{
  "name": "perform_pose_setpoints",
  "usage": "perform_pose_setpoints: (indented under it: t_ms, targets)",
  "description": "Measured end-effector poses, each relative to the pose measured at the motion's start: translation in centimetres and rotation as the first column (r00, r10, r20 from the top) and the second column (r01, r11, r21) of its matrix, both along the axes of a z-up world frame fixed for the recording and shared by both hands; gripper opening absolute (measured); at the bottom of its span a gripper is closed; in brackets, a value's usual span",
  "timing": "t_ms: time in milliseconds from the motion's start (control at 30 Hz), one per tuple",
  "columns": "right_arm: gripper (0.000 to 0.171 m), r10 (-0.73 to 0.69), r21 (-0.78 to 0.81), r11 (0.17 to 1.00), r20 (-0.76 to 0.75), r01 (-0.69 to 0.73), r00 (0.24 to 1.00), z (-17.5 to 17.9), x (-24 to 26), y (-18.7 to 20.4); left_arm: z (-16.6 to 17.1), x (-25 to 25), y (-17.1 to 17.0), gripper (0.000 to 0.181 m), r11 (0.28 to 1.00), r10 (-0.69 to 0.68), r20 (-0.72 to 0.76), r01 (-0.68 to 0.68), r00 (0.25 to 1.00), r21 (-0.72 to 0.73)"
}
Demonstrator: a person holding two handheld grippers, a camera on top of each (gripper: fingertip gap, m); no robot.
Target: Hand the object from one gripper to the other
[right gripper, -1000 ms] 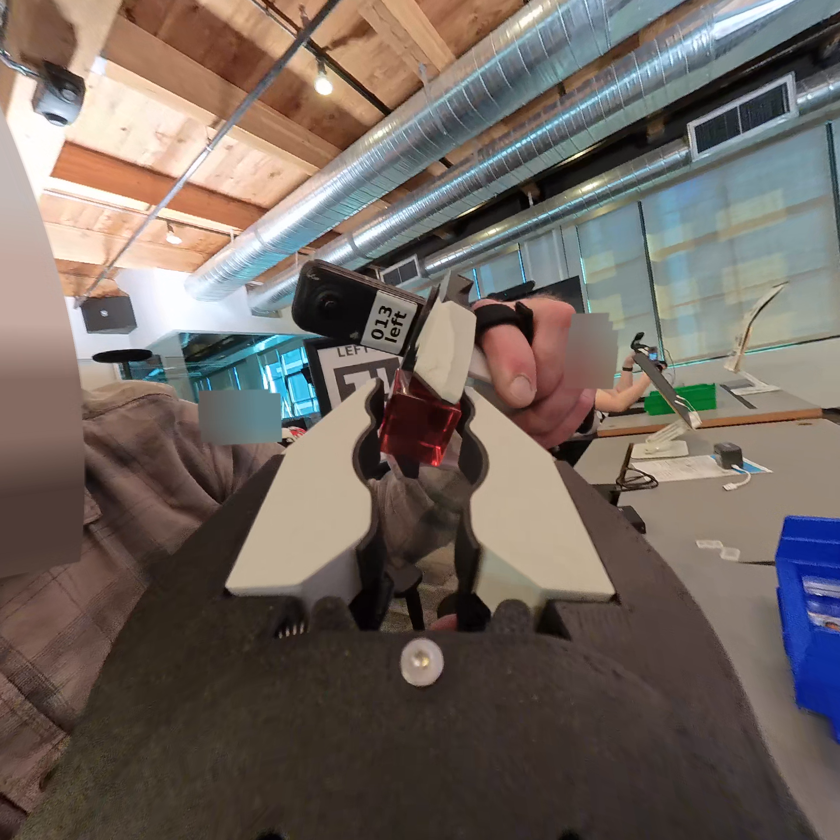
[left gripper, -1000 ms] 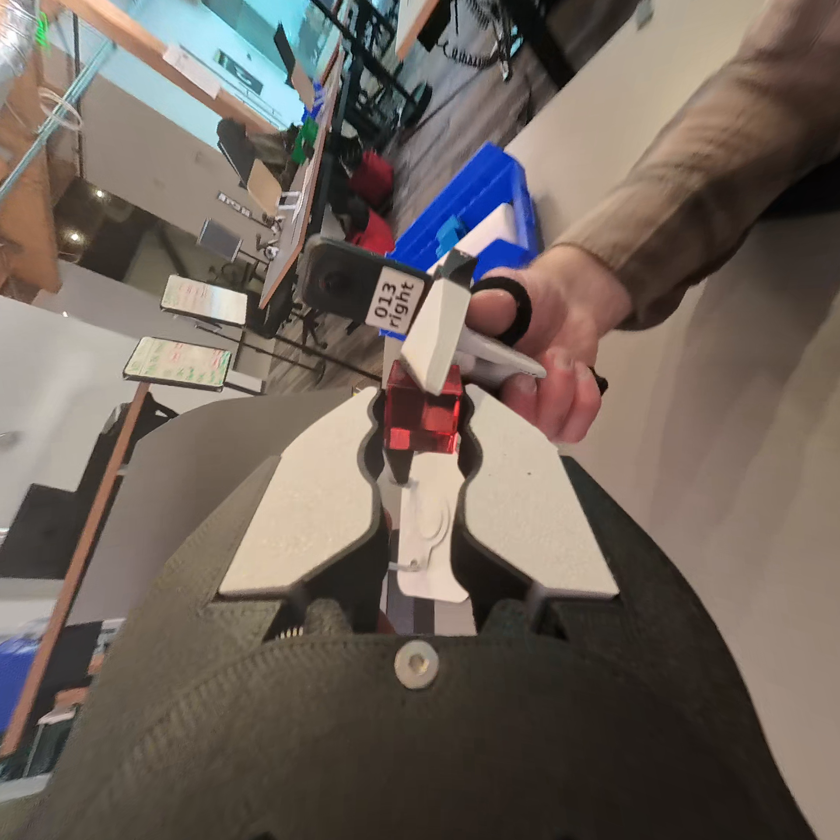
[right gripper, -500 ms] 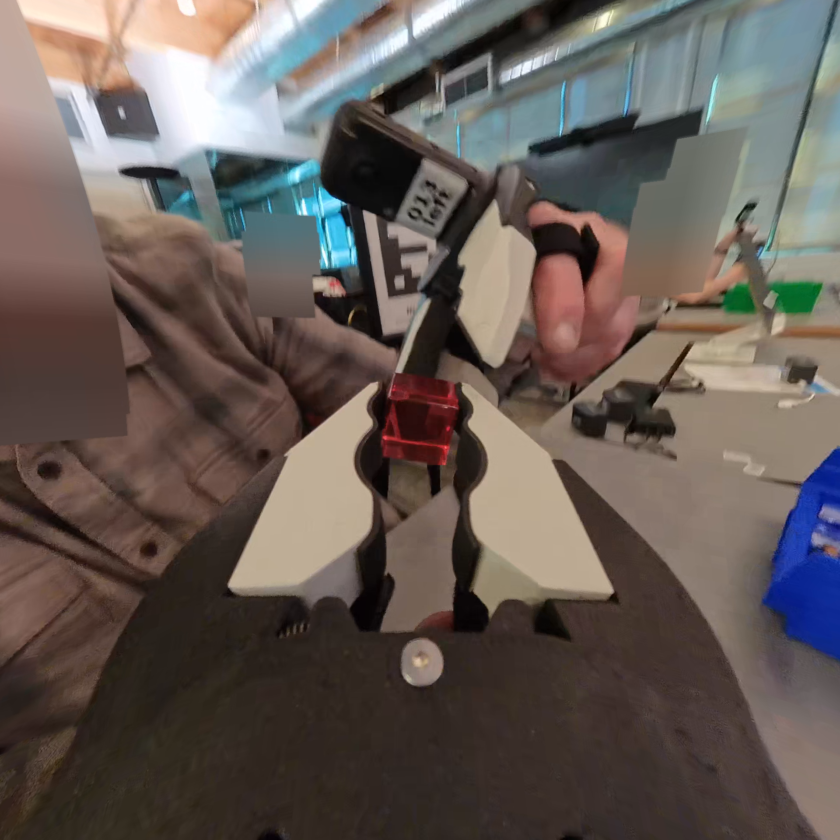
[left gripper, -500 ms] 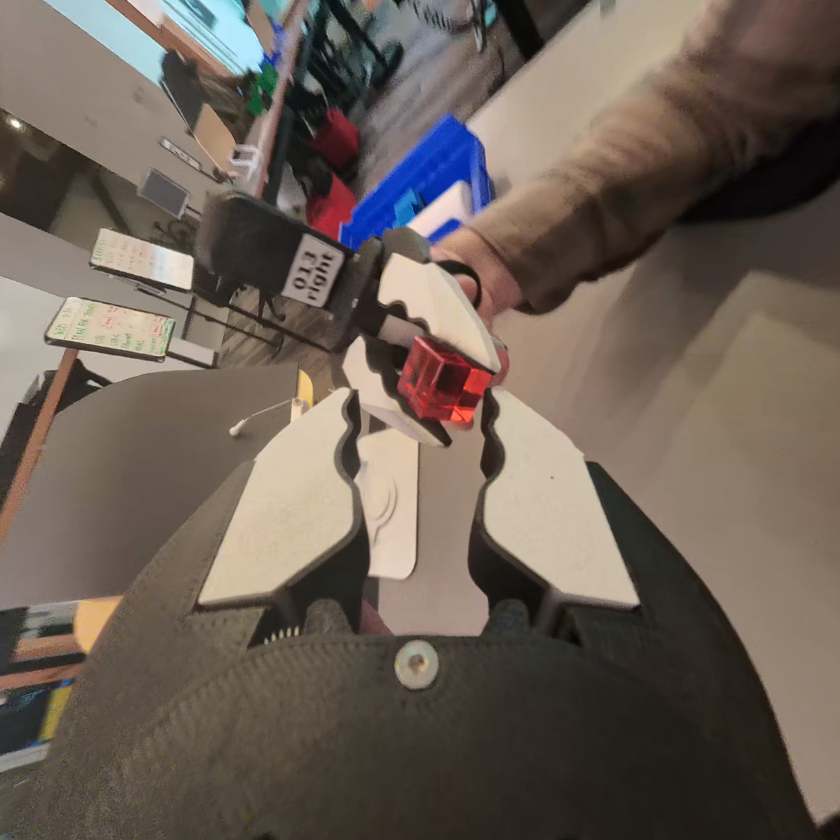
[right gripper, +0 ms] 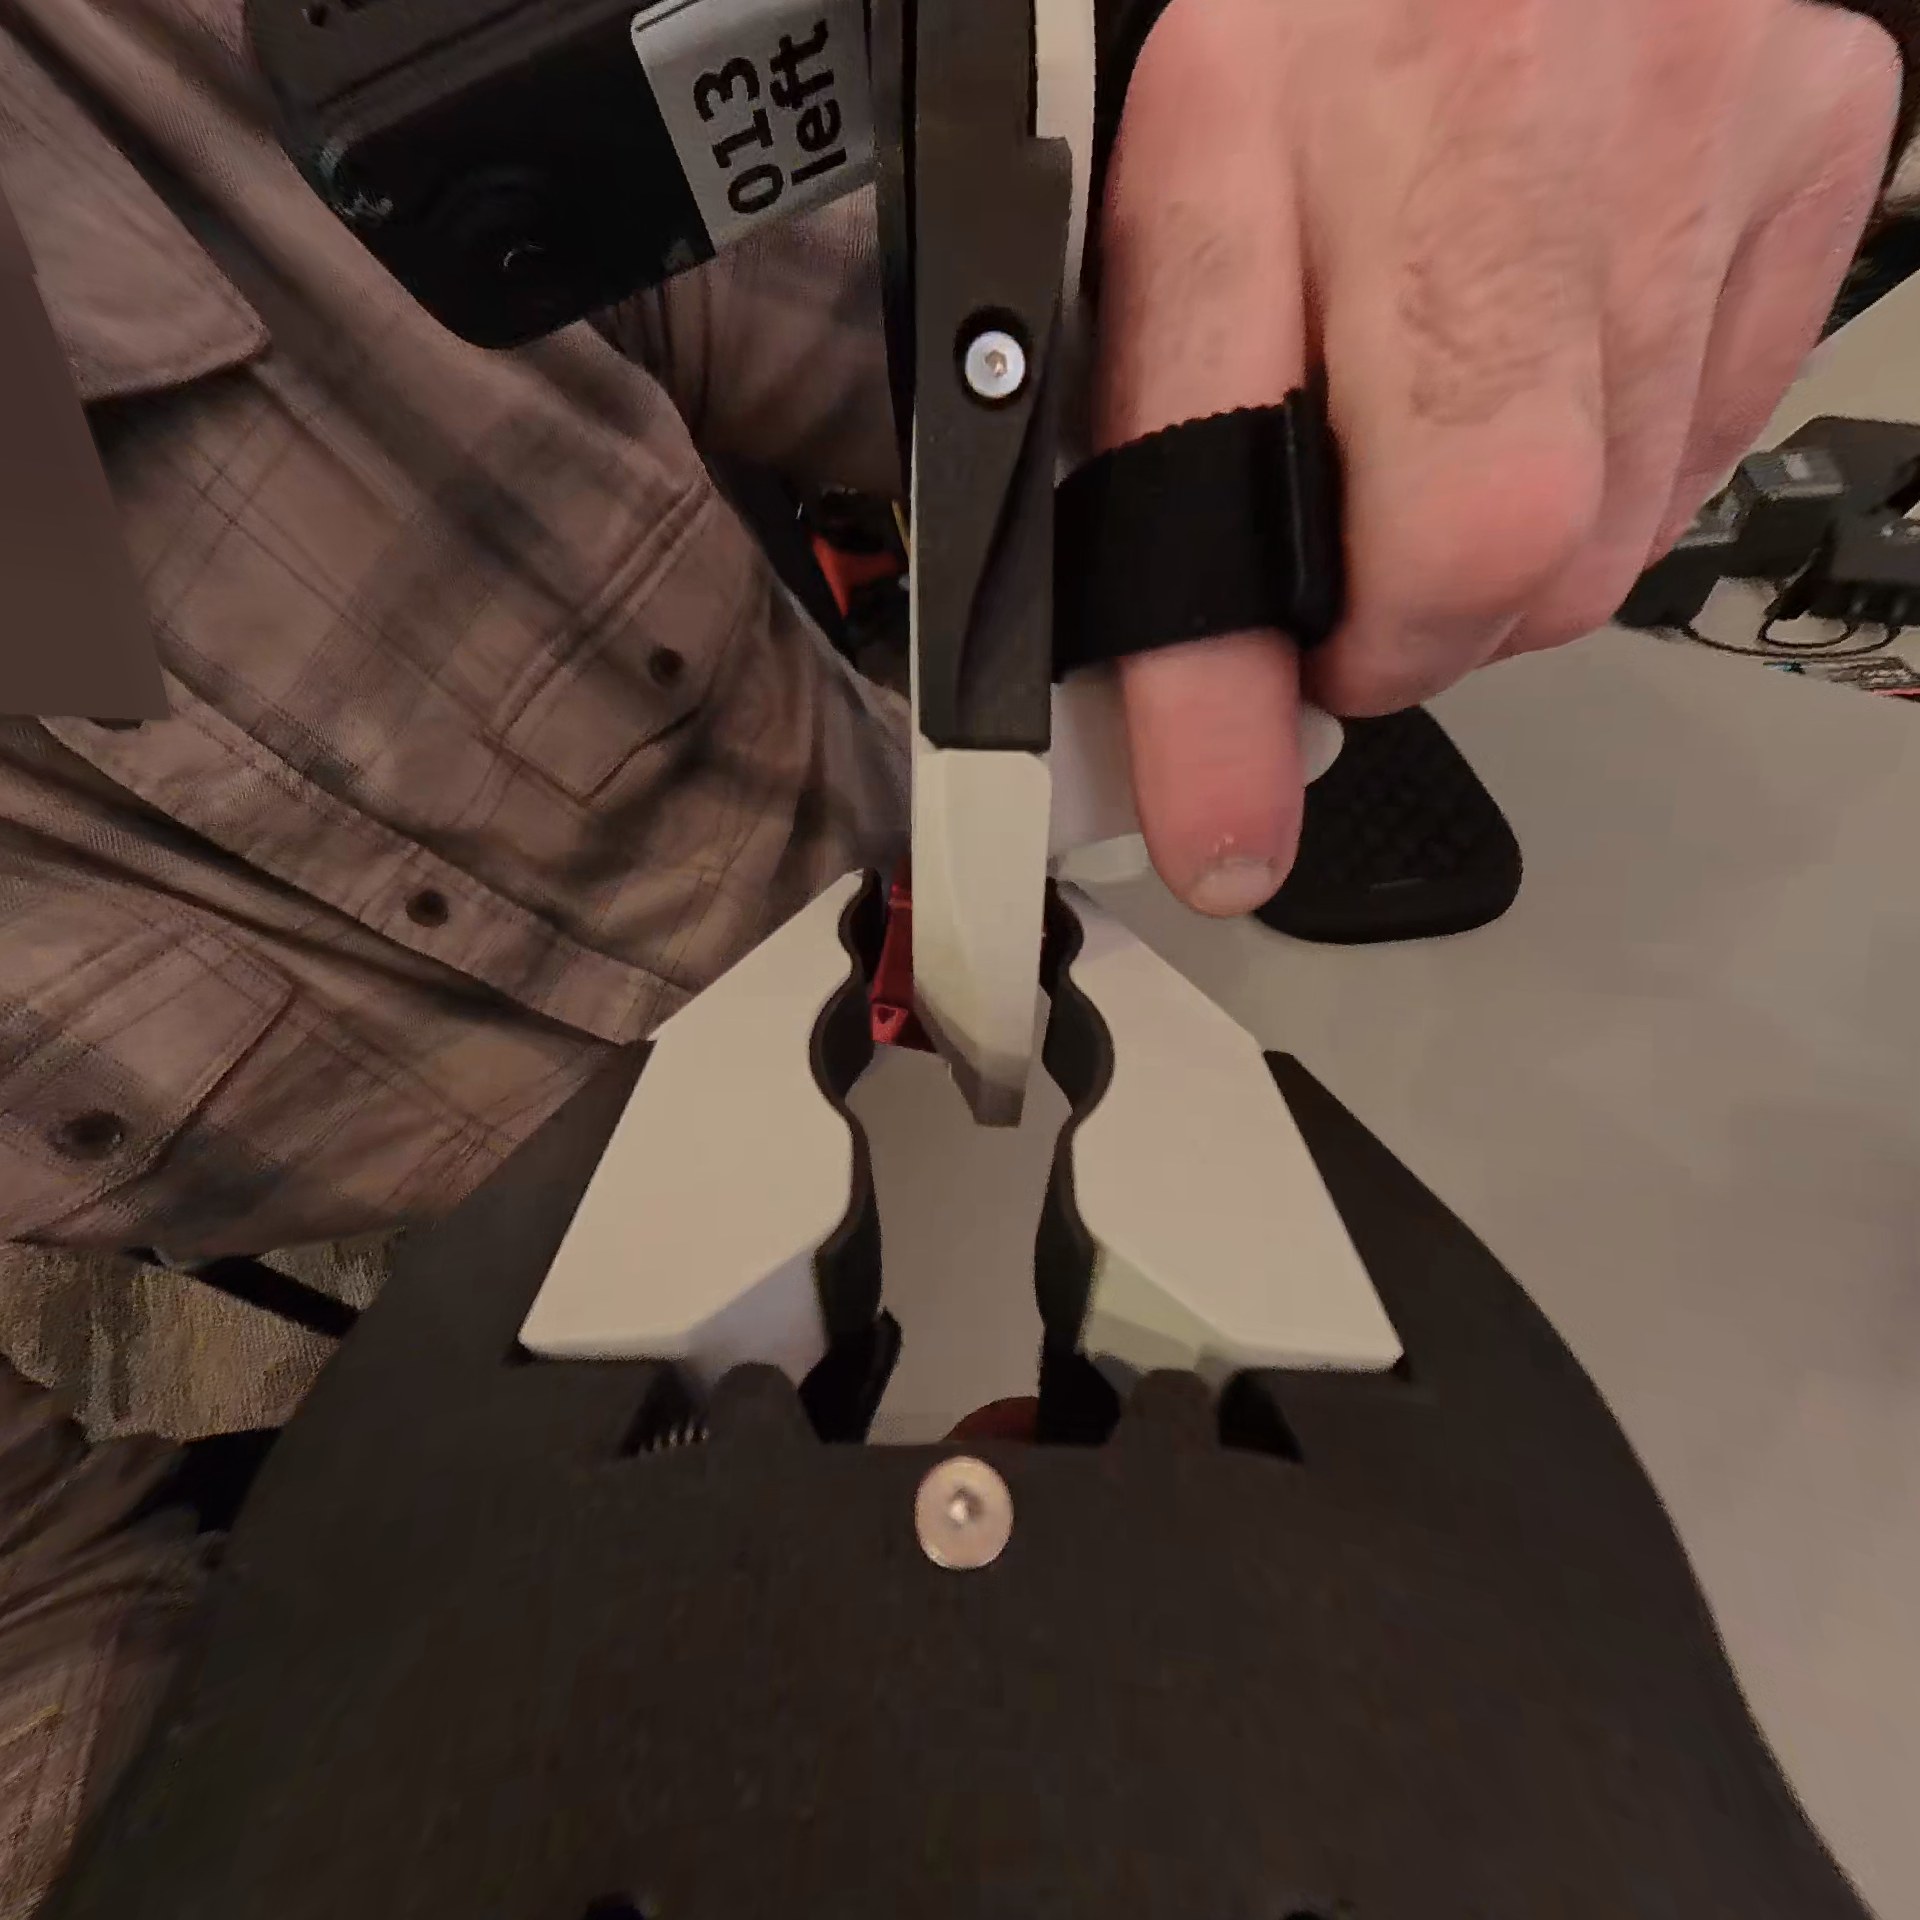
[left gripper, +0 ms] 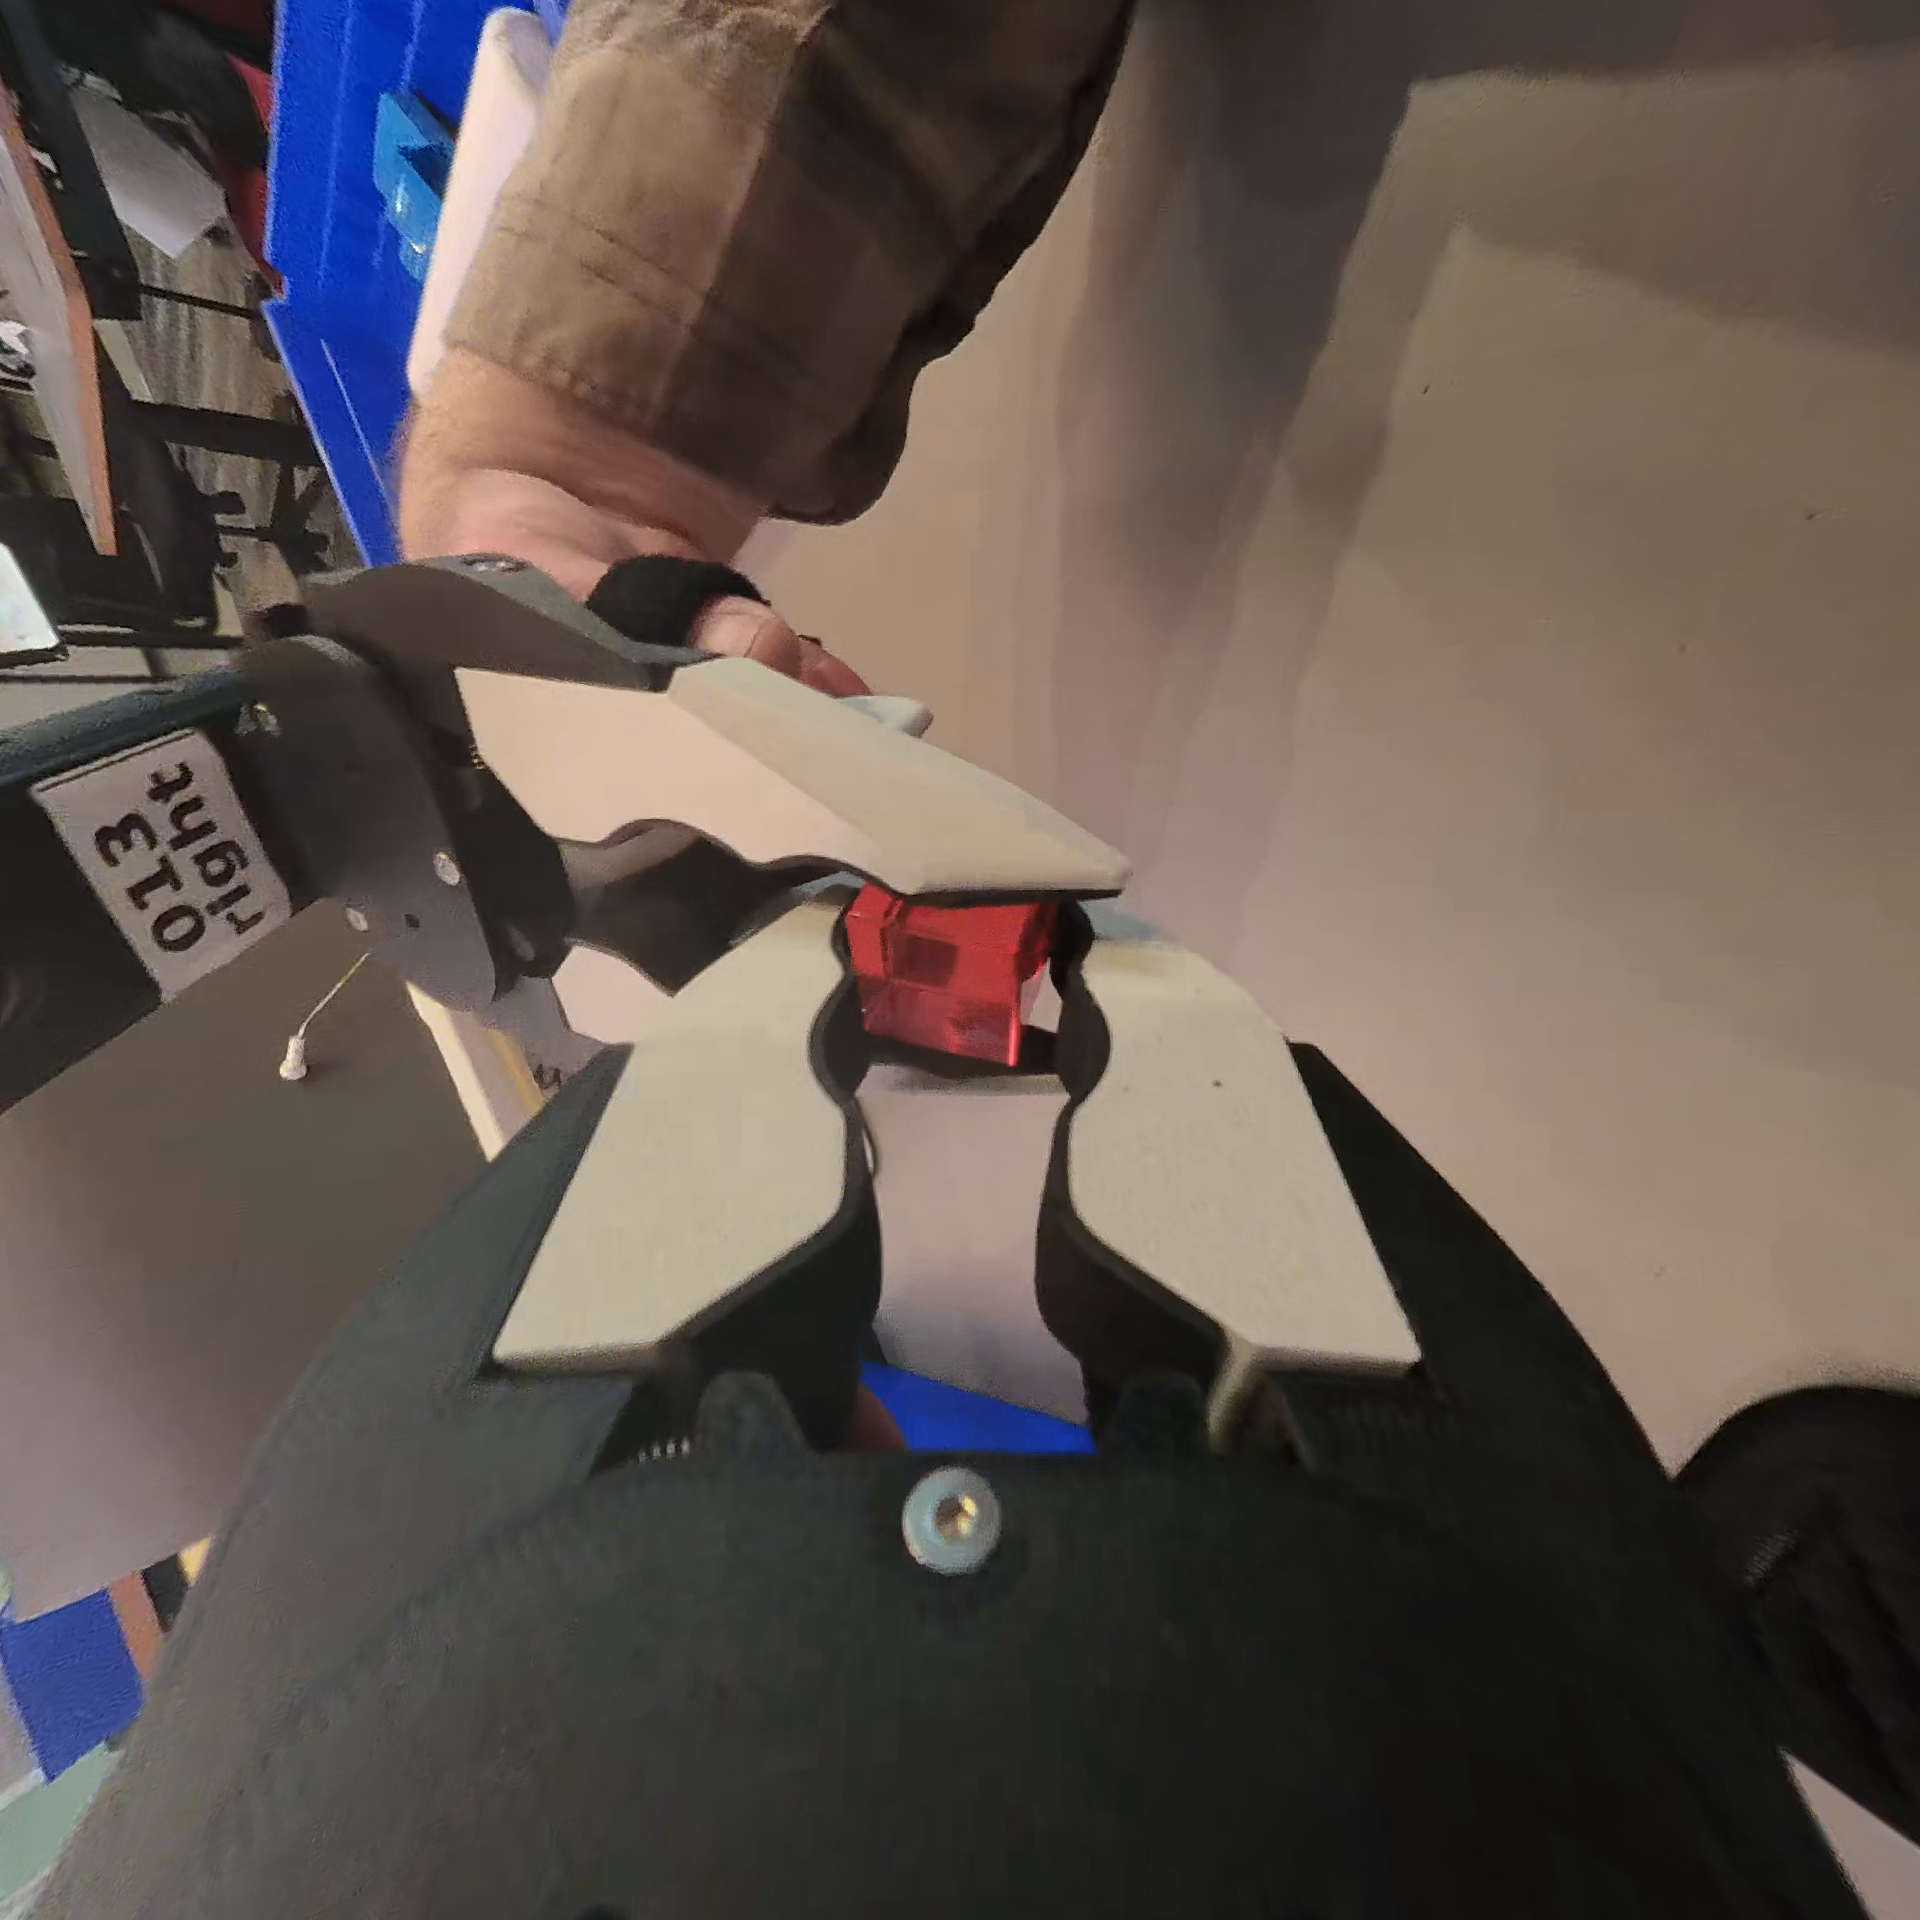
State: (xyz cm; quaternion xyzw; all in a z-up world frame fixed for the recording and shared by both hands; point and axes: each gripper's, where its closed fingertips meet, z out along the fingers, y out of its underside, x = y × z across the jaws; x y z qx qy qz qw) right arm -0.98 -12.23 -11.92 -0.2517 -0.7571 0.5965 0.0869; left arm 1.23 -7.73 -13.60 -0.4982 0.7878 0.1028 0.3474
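Note:
A clear red cube (left gripper: 948, 977) sits between the tips of my left gripper (left gripper: 951, 935), whose white fingers (left gripper: 717, 1143) press its two sides. My right gripper reaches in from the left of that view; its upper finger (left gripper: 790, 800) lies flat on top of the cube and its lower finger is hidden. In the right wrist view my right gripper (right gripper: 961, 914) is closed around the same spot. A finger of the left gripper (right gripper: 977, 935) comes down between its tips and covers the cube, leaving a red sliver (right gripper: 894, 987). Both grippers hold the cube above the table.
A grey table (left gripper: 1558, 727) lies under both grippers. A blue bin (left gripper: 332, 208) stands at the far left edge behind the person's brown sleeve (left gripper: 727, 208). The person's plaid shirt (right gripper: 364, 623) fills the left of the right wrist view. Black devices (right gripper: 1818, 540) lie far right. My right fingertips sit around 4 centimeters from my left ones.
Half a second ago my left gripper was open and apart while the right held the cube. The grippers have come together, tilted down toward the table, and the left fingers have closed on the cube.

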Motion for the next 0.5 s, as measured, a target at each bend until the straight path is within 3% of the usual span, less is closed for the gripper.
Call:
perform_pose_setpoints:
  t_ms: [233,367,500]
  targets:
    - [0.027,-0.063,0.010,0.998,0.005,0.062,0.998,-0.3,-0.7,1.0,-0.1,-0.4,1.2,0.030,0.995,0.072,0.052,-0.075,0.996,0.063]
    - [0.042,-0.214,-0.011,0.977,-0.068,0.214,0.974,1.0,-2.6,2.9,0.8,-1.5,2.9,0.030,0.974,0.165,0.128,-0.181,0.978,0.132]
    - [0.046,-0.360,-0.077,0.933,-0.130,0.352,0.924,2.7,-3.9,5.6,2.6,-3.4,5.3,0.030,0.910,0.285,0.222,-0.336,0.932,0.243]
